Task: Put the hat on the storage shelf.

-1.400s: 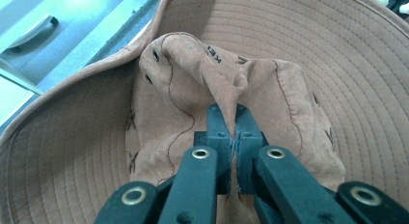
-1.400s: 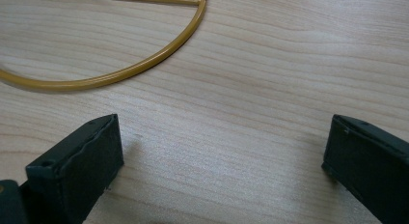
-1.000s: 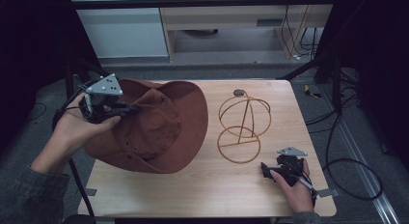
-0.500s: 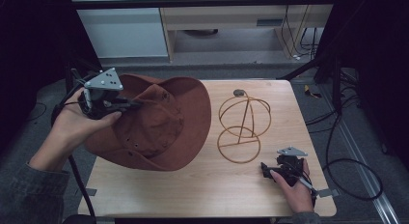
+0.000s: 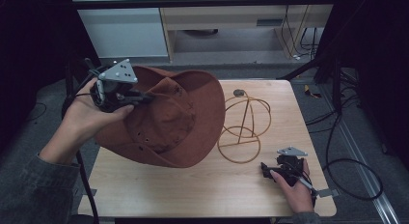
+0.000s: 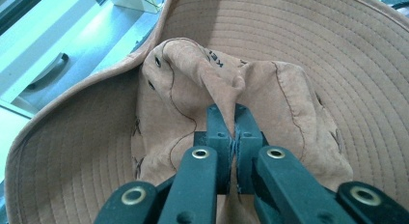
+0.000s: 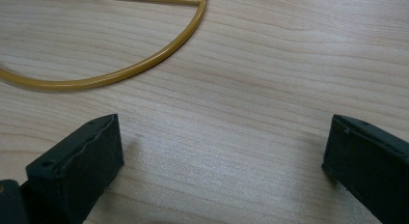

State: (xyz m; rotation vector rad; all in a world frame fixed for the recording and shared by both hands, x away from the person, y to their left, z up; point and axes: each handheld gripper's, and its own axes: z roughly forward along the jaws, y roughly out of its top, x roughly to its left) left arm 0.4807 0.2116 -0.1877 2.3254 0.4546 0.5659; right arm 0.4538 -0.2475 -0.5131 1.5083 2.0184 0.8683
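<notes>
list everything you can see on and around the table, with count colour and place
hat: 1, reddish brown, wide brim, tilted up over the table's left half, crown fabric pinched in the left gripper
wire hat stand: 1, gold, upright on the table right of the hat, small dark knob on top
table: 1, light wood
cabinet: 1, pale, behind the table
cables: several, black, on the floor to the right
left gripper: 1, black with grey plate, shut on the hat's crown, held up at the left
right gripper: 1, black with grey plate, open, resting low at the table's front right near the stand's base ring
hands: 2, one on each gripper
</notes>
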